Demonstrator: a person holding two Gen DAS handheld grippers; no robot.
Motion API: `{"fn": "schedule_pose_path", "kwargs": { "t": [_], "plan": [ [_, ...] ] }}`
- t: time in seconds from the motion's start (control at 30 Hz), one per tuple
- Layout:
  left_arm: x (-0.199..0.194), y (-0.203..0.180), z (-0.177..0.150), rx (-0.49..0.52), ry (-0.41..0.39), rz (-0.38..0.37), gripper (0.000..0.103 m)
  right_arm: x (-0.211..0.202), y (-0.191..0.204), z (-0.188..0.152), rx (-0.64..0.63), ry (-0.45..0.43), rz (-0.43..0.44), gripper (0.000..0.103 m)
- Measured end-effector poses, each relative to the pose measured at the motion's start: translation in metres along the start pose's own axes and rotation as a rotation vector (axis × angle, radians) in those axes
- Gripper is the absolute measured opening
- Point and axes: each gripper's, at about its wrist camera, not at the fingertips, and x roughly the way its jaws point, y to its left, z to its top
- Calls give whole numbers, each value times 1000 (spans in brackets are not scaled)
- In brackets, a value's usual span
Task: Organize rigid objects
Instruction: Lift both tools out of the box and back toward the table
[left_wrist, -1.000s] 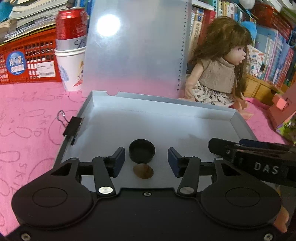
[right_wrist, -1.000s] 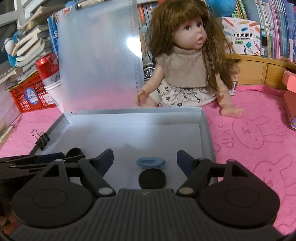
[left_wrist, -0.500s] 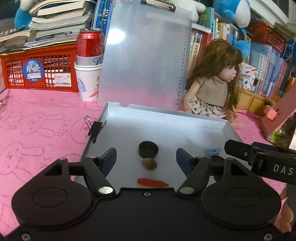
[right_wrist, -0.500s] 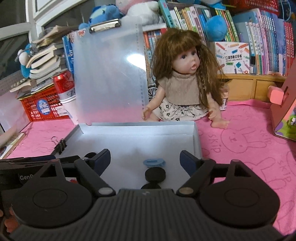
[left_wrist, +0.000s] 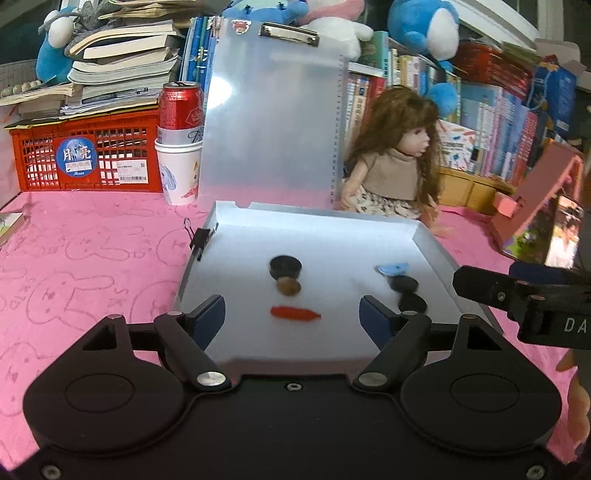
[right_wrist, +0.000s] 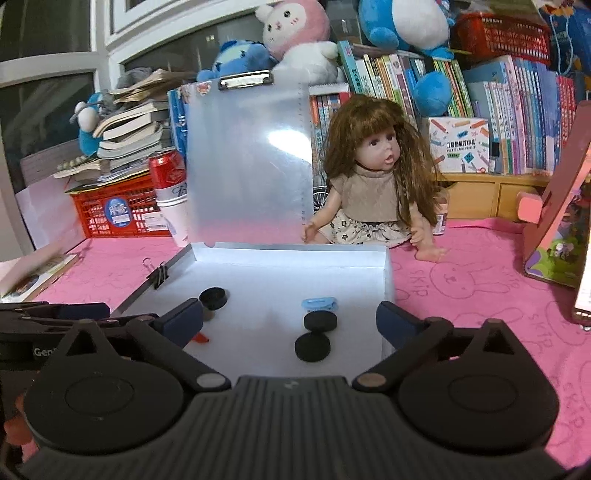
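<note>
A shallow white tray (left_wrist: 332, 221) (right_wrist: 386, 273) lies on the pink cloth. In it lie a black cap (left_wrist: 285, 266) (right_wrist: 213, 297), a brown nut-like piece (left_wrist: 288, 286), a red sliver (left_wrist: 295, 314), a light blue clip (left_wrist: 392, 268) (right_wrist: 319, 304) and two black discs (left_wrist: 404, 284) (right_wrist: 312, 346). My left gripper (left_wrist: 293, 317) hovers over the tray's near edge, its jaws opening with nothing between them. My right gripper (right_wrist: 290, 323) is also over the near edge, jaws opening wide and empty. Each gripper shows at the side of the other's view.
A clear clipboard (left_wrist: 273, 122) stands upright behind the tray. A doll (right_wrist: 373, 184) sits at the back right. A red can in a paper cup (left_wrist: 180, 147), a red crate (left_wrist: 85, 155), a binder clip (left_wrist: 197, 236) and a pink box (left_wrist: 535, 218) surround the tray.
Both grippers have pulled back and up from the tray and their jaws have widened. More of the tray shows, with the red sliver and the discs now in sight.
</note>
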Motion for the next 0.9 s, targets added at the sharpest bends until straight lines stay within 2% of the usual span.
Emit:
{"fn": "schedule_pose_path", "kwargs": {
  "t": [0.5,0.9],
  "plan": [
    [-67,-15,-34,55,-47,-66,80,-52,5,-25,-34,-33,4,103],
    [-95,-23,-60,101,-55,-76,80,-76,10,-47,-77,-39,-9,103]
  ]
}}
